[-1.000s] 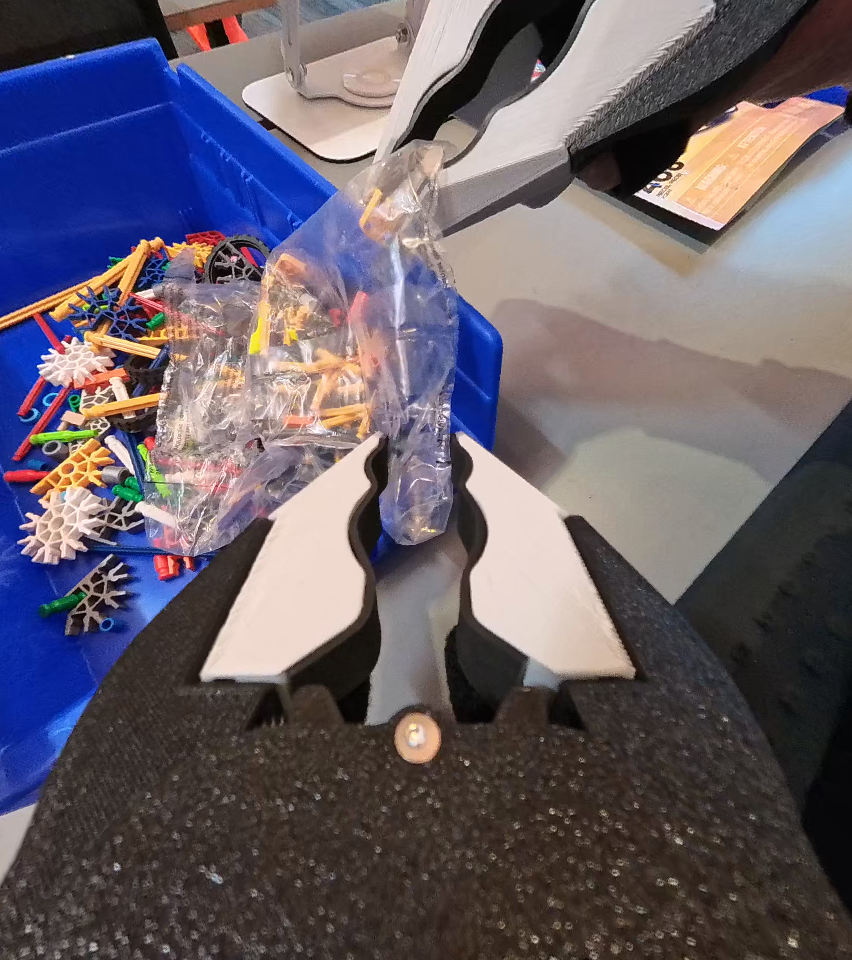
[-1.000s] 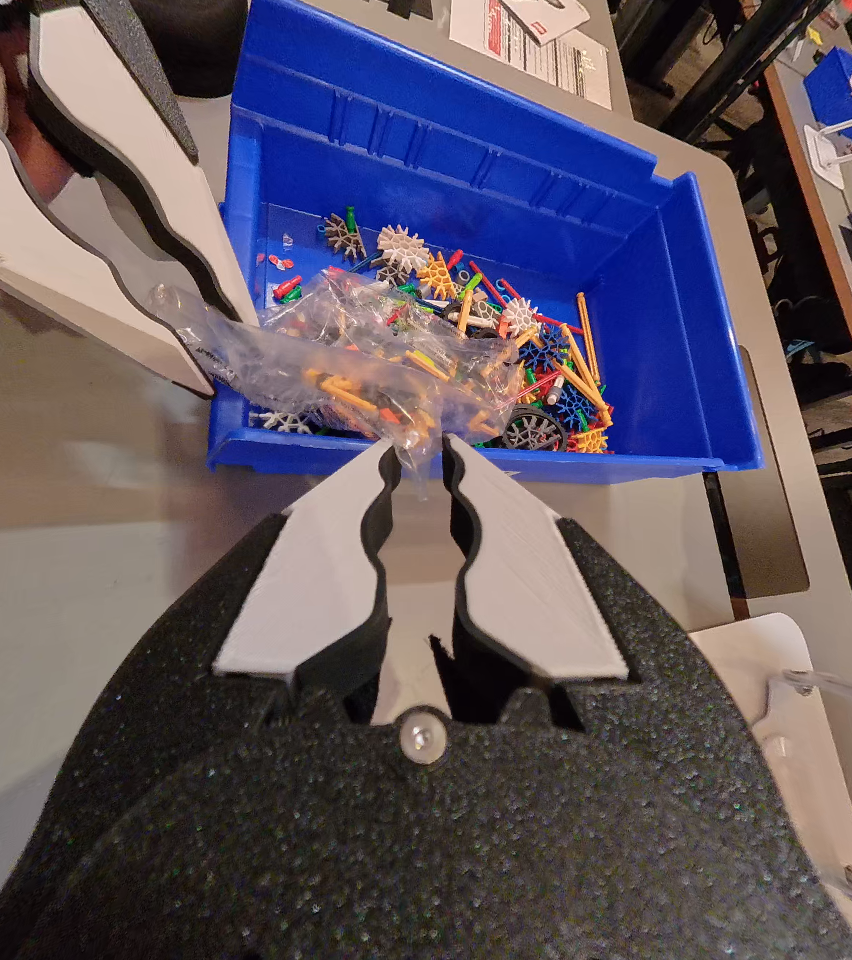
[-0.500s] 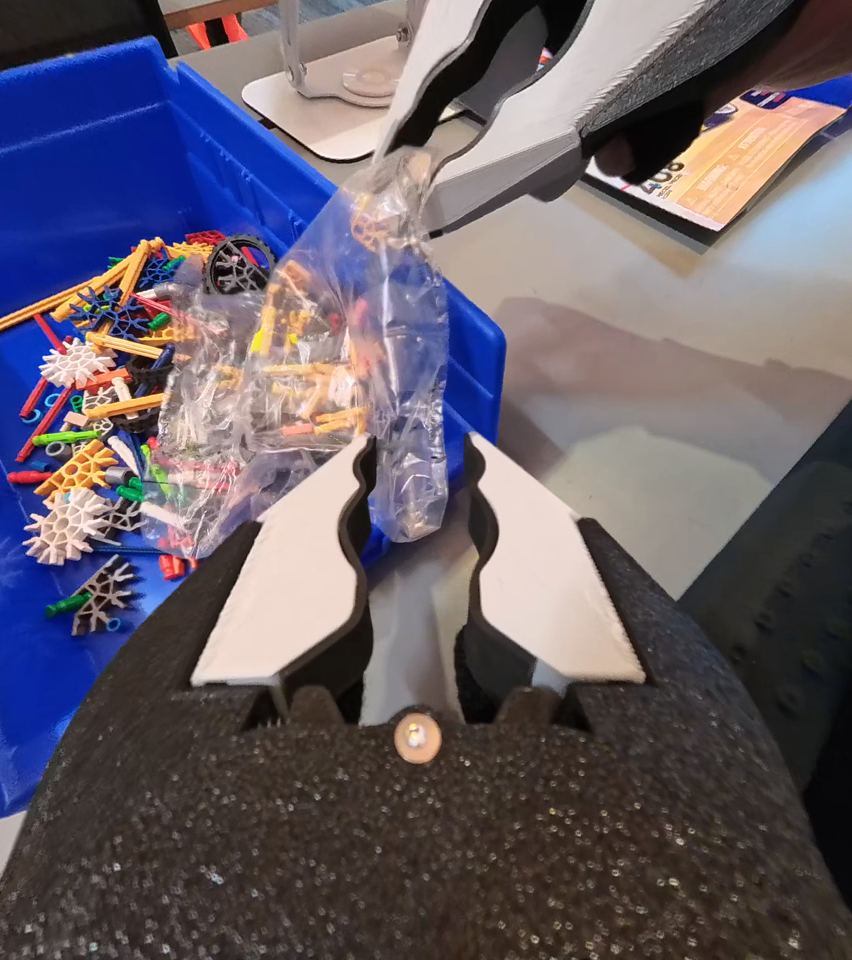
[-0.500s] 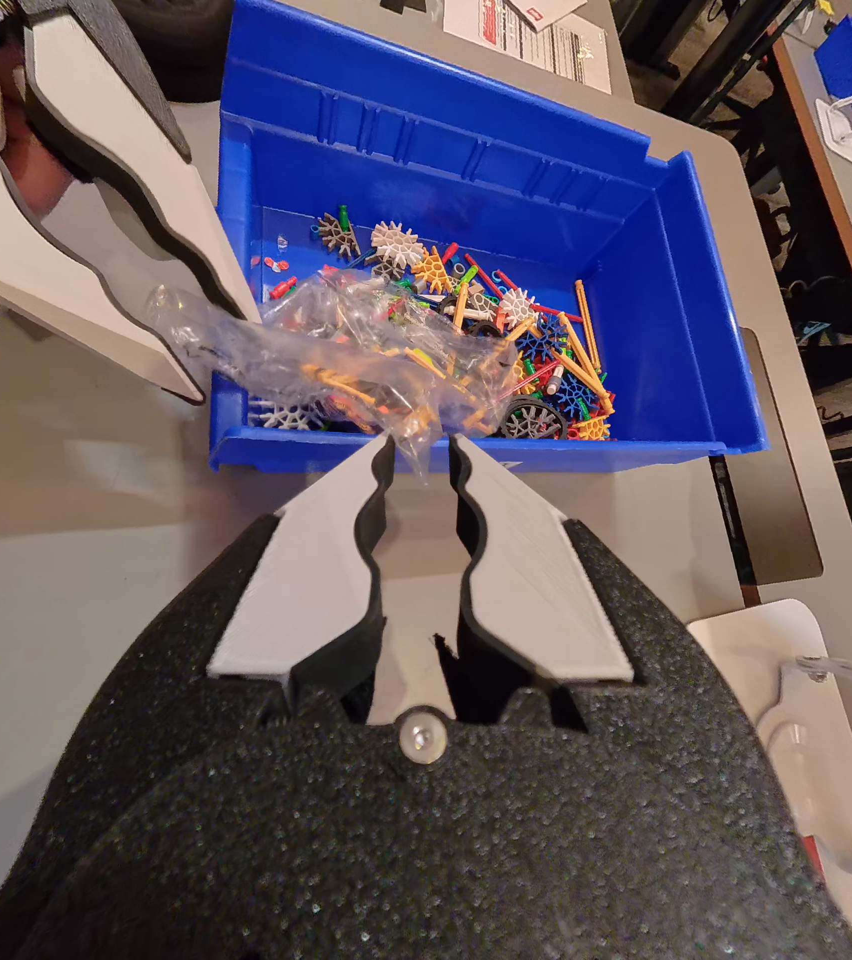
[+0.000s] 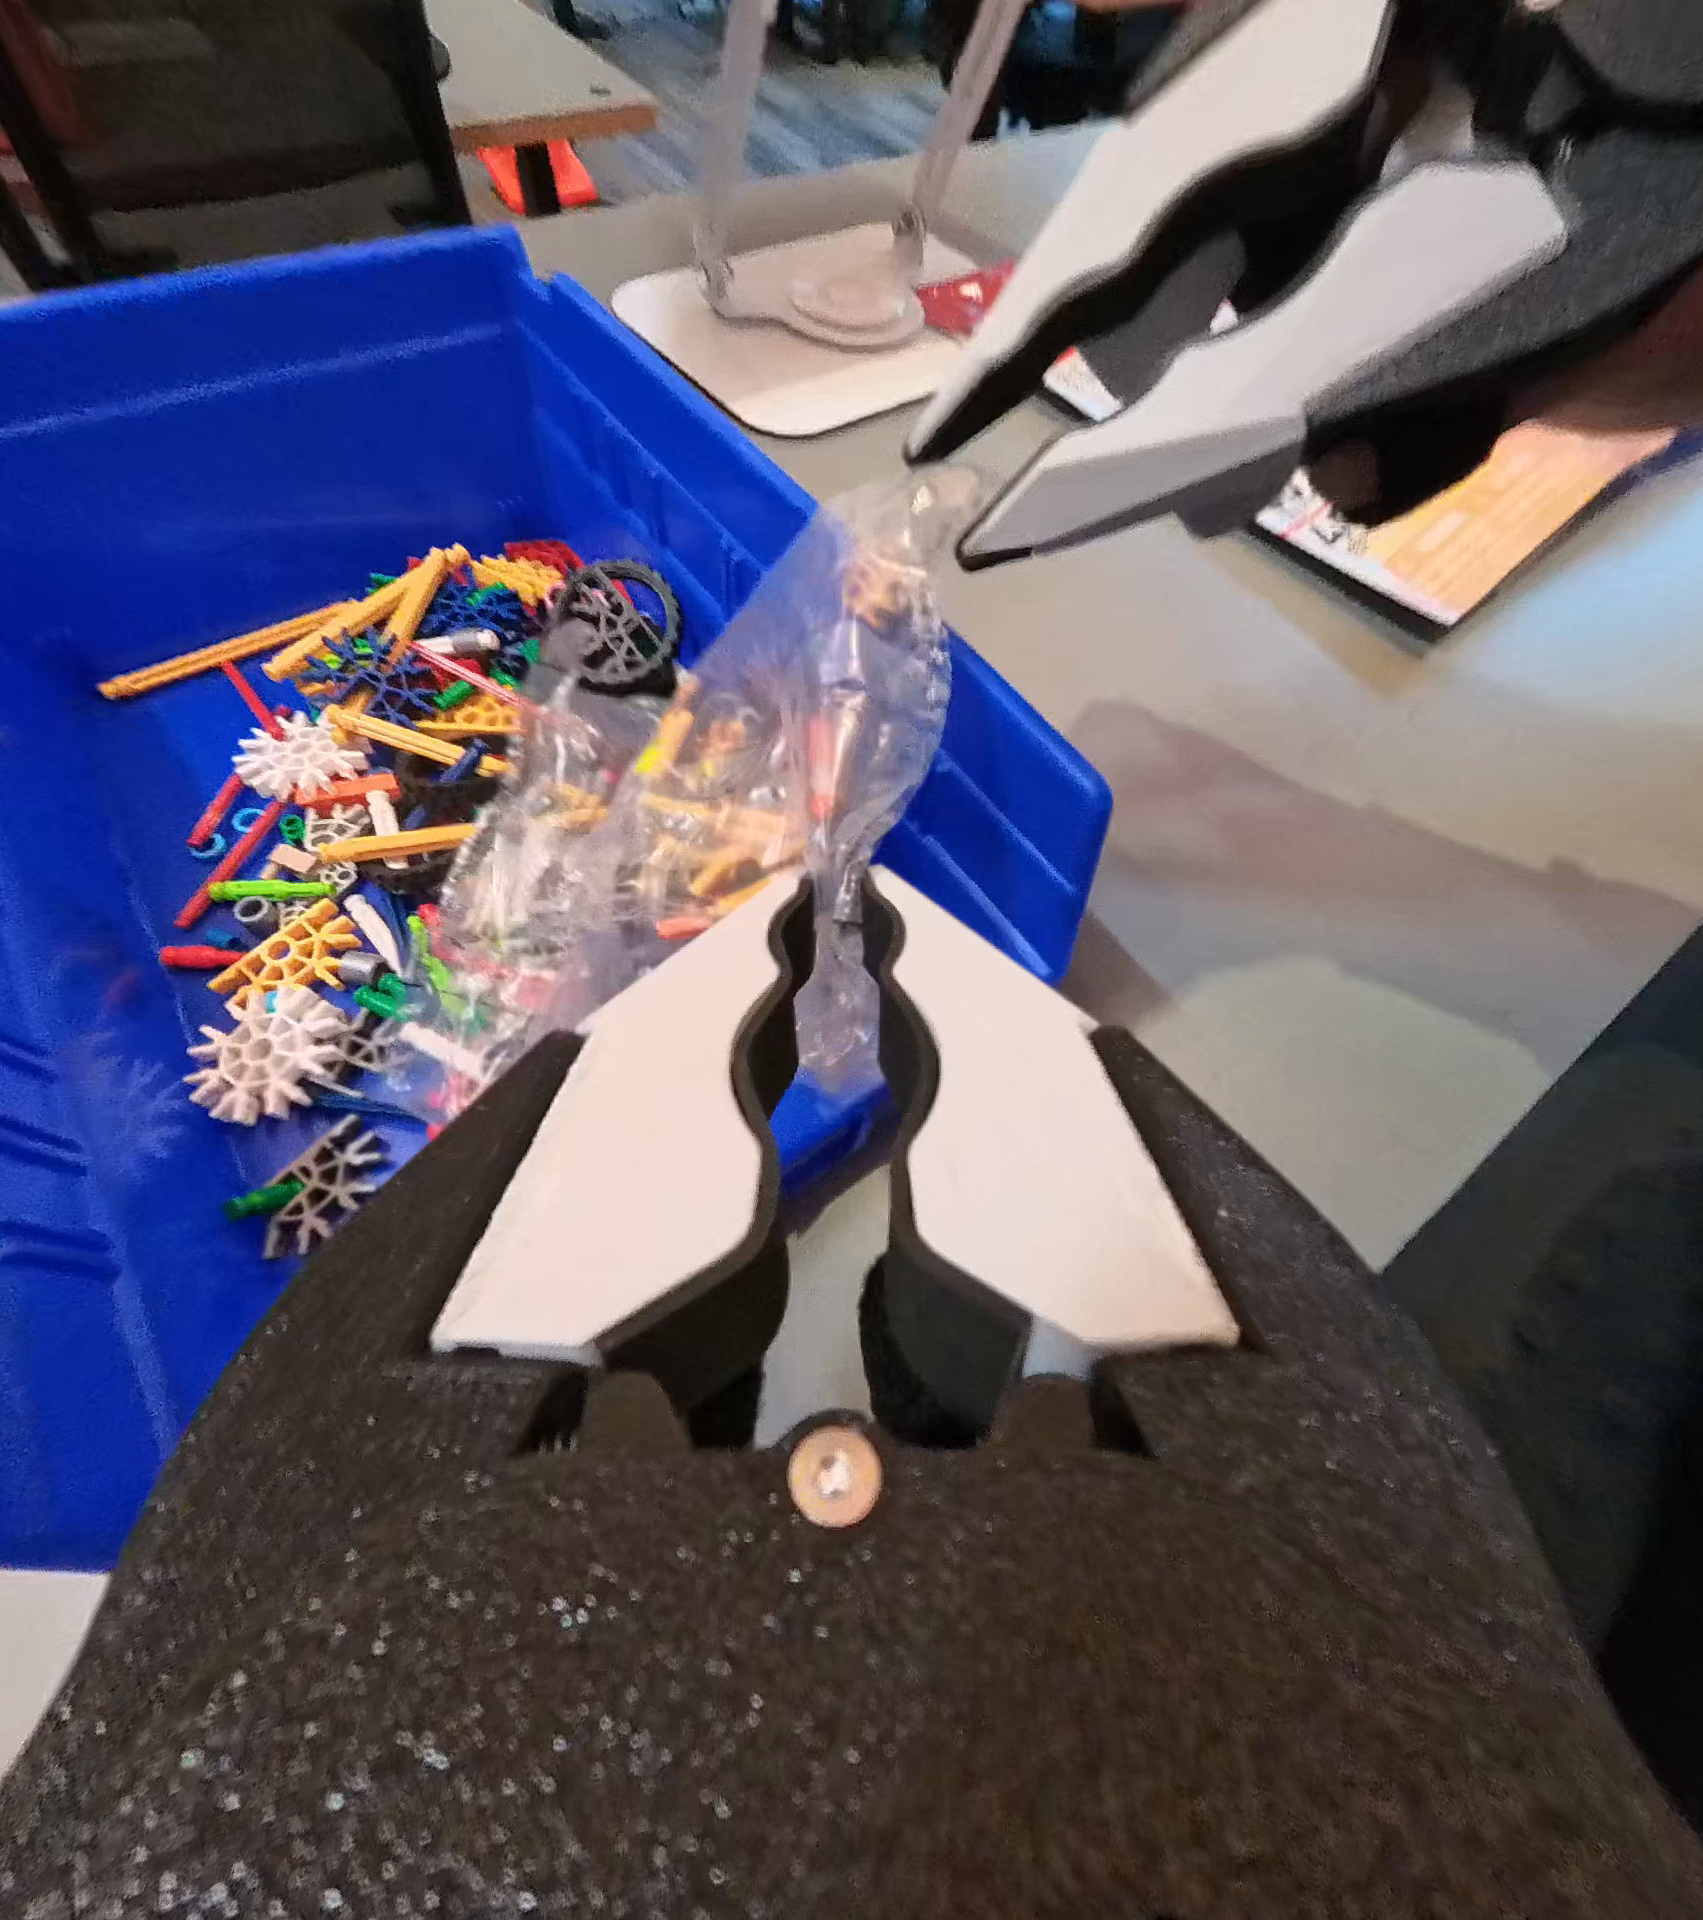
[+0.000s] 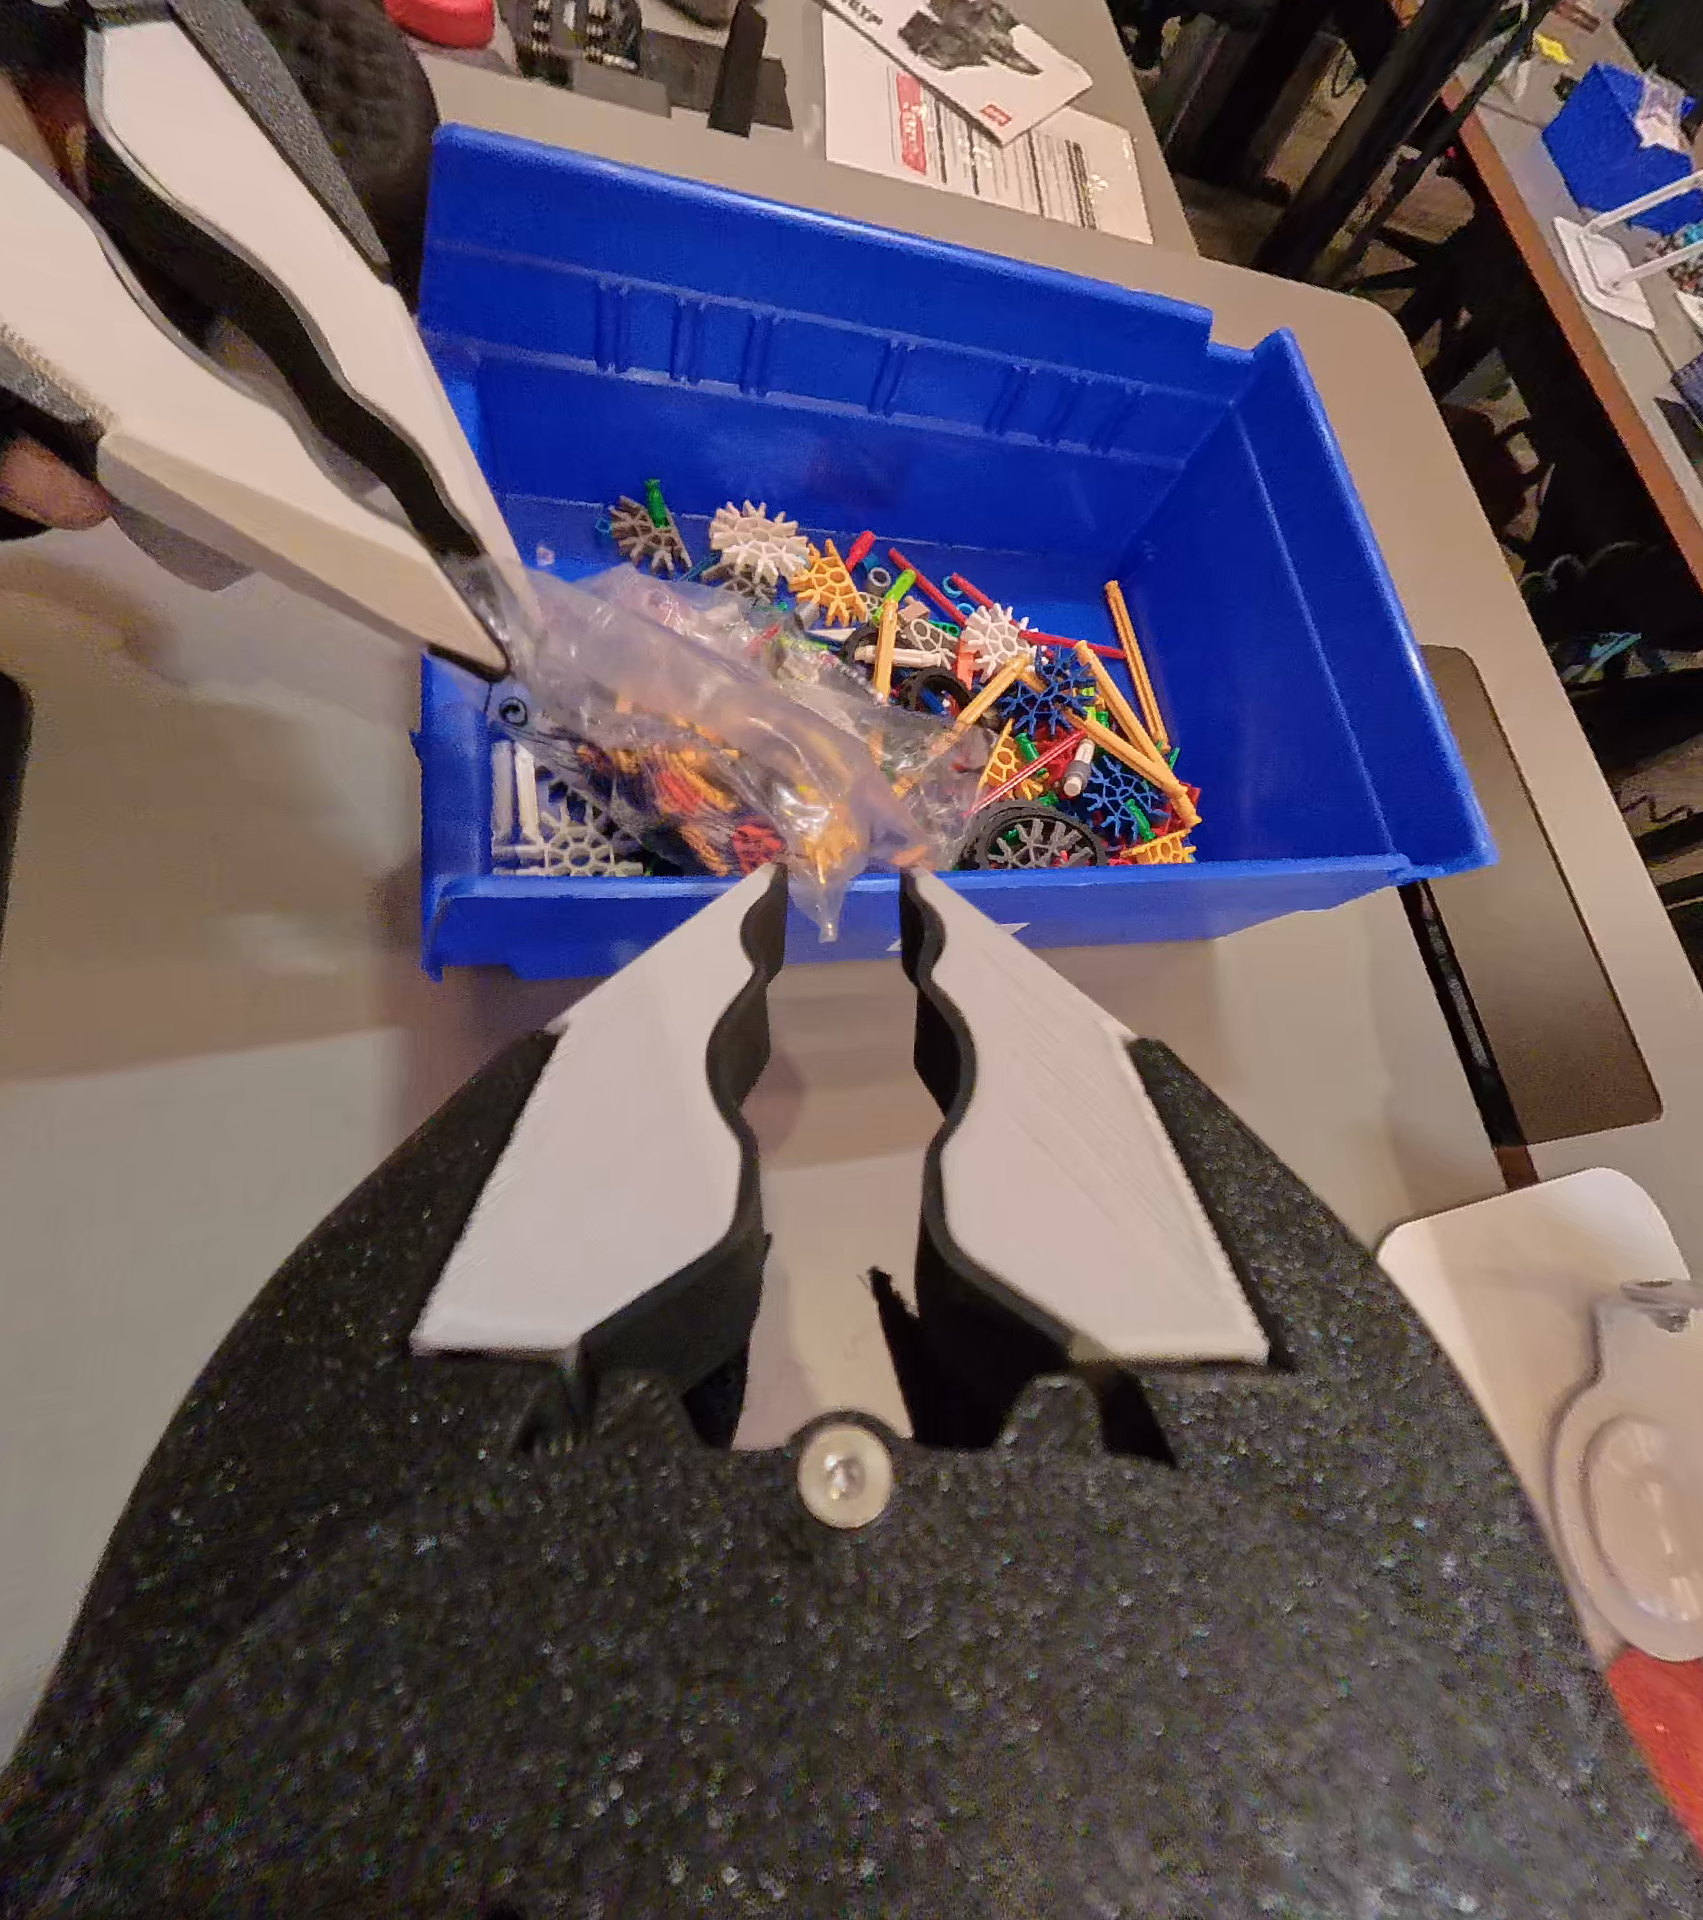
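Left gripper (image 5: 839,894) pinches a crinkled clear bag (image 5: 722,769) at centre frame; right gripper (image 6: 839,896), jaws narrowly parted, flanks its corner over the glossy blue bin (image 6: 930,416).

Left tool (image 5: 839,894) pinches clear bag (image 5: 722,769); blue bin (image 5: 203,416) behind.

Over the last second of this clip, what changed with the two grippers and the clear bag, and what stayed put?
The left gripper closed and now pinches a corner of the clear bag. The right gripper opened, letting the bag's other corner go; the plastic now hangs loose between its fingers. The blue bin and the loose construction pieces inside it stayed in place.
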The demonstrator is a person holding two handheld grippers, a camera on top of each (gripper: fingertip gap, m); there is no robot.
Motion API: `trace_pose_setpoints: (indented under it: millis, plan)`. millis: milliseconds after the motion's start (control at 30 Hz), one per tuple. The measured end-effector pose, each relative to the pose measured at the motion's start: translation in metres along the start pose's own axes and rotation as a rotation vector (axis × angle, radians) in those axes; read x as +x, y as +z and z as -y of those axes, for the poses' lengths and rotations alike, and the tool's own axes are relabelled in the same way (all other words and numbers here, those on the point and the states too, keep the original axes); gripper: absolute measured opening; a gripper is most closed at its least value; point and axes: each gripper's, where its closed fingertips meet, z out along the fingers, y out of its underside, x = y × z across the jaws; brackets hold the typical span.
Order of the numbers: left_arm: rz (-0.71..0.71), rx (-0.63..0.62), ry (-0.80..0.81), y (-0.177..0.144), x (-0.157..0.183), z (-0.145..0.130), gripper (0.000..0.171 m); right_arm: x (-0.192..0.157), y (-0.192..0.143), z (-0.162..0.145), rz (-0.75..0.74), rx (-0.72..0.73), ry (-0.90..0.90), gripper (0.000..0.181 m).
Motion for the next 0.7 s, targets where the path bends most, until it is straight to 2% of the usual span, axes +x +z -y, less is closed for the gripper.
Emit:
trace_pose_setpoints:
  millis: [100,200,333,400,500,600,700]
  plan:
    - [0.013,0.041,-0.067,-0.006,-0.017,0.013,0.001,0.007,0.0,0.006,0.002,0.03,0.051,0.02]
    - [-0.01,0.118,-0.229,-0.013,-0.037,0.028,0.0,0.009,0.006,0.019,0.069,0.073,0.105,0.027]
    - [-0.082,0.224,-0.471,-0.019,-0.057,0.044,0.0,0.002,0.029,0.032,0.182,0.062,0.09,0.039]
    - [-0.097,0.265,-0.537,-0.022,-0.065,0.049,0.0,0.002,0.043,0.036,0.21,0.048,0.084,0.037]
    - [-0.095,0.267,-0.524,-0.025,-0.07,0.051,0.0,0.005,0.056,0.039,0.196,0.021,0.008,0.002]
    - [-0.021,0.218,-0.421,-0.029,-0.079,0.051,0.009,0.01,0.061,0.045,0.214,0.004,0.008,0.0]
    - [0.057,0.185,-0.31,-0.038,-0.09,0.059,0.029,0.019,0.06,0.054,0.208,0.0,-0.018,0.0]
